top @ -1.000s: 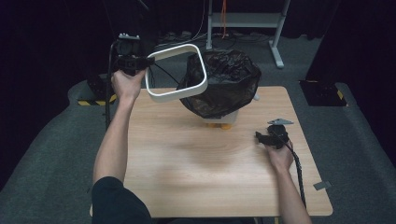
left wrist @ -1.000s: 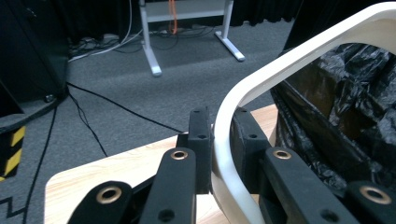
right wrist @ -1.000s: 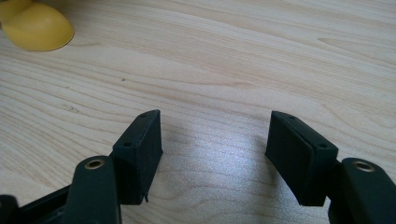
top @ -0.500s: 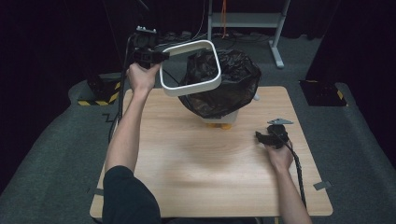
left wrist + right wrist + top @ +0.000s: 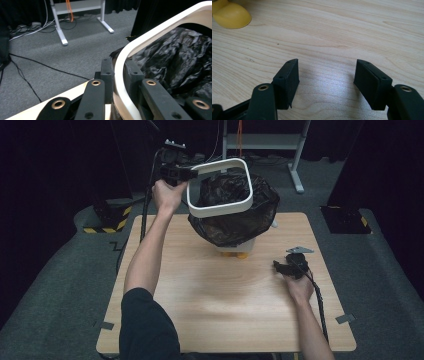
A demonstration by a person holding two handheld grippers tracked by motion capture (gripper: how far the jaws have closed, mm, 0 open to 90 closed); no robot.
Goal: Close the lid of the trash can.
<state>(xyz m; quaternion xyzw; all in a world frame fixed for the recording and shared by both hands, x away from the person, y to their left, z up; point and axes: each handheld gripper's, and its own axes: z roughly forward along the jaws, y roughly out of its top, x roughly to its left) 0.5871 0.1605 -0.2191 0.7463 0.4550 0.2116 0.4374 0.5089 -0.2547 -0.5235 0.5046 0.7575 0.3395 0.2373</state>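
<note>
The left gripper (image 5: 186, 171) pinched one side of a white frame (image 5: 220, 187), its pads pressed against the frame's inner and outer faces, and held it in the air just above and to the left of the black bag (image 5: 235, 212) at the far middle of the table (image 5: 200, 290). Judging by this, the frame was lifted but not seated: the bag already lined the small bin (image 5: 239, 247) and spilled over its sides, so what was left seemed to be lowering the frame over the bag's mouth and pressing it down. The right gripper (image 5: 281, 268) rested on the table to the right, well apart from the bin, its jaws spread with nothing between them. The frame was a smooth, rigid, rounded-square loop, probably plastic; in the left gripper view its edge (image 5: 150, 42) curved cleanly beside the bag (image 5: 180, 62), which was thin, crinkled and glossy. The table was pale wood grain, and yellow rounded feet (image 5: 235, 254) showed under the bin
</note>
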